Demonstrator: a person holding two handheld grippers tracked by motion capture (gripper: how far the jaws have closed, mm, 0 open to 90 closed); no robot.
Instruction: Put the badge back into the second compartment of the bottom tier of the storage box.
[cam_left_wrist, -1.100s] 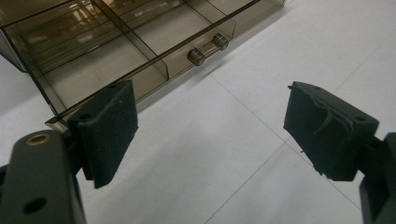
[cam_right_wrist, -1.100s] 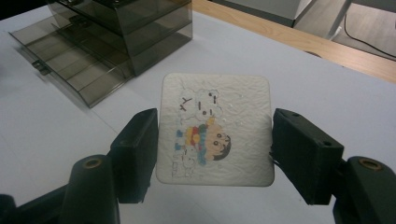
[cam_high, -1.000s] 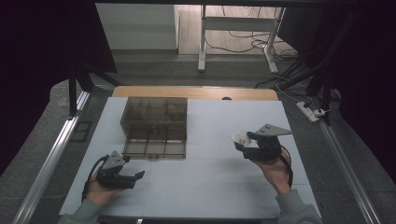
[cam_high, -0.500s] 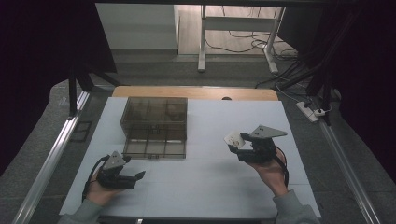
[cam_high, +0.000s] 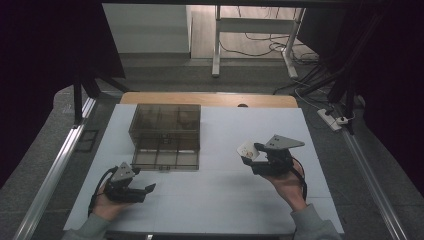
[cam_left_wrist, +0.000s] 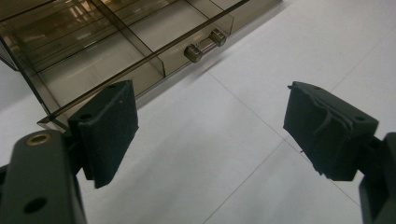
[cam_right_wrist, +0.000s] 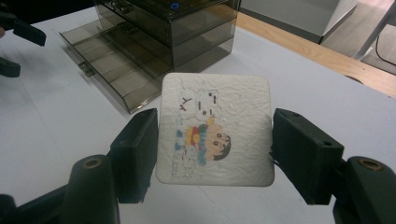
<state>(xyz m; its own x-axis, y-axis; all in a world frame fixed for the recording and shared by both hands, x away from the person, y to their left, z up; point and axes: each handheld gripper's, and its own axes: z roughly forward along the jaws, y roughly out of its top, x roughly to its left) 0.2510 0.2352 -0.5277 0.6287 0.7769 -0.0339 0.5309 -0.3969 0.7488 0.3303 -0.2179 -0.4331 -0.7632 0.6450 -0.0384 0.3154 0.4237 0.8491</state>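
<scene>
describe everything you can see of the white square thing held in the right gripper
The white square pad has rounded corners and a crinkled, soft-looking surface, like a packet or thin sponge. Its face bears a cartoon child in red, yellow and blue, with dark hair, below a white cloud-like figure and some faint lettering. It stands nearly upright, printed face toward the gripper's camera, clamped at its left and right edges between the jaws of the right gripper, above the white table. In the high view it is lifted right of the smoky drawer box.

The drawer box (cam_high: 166, 131) sits on the table (cam_high: 220, 200) towards its far left, its bottom drawer (cam_high: 167, 158) pulled out forward.
</scene>
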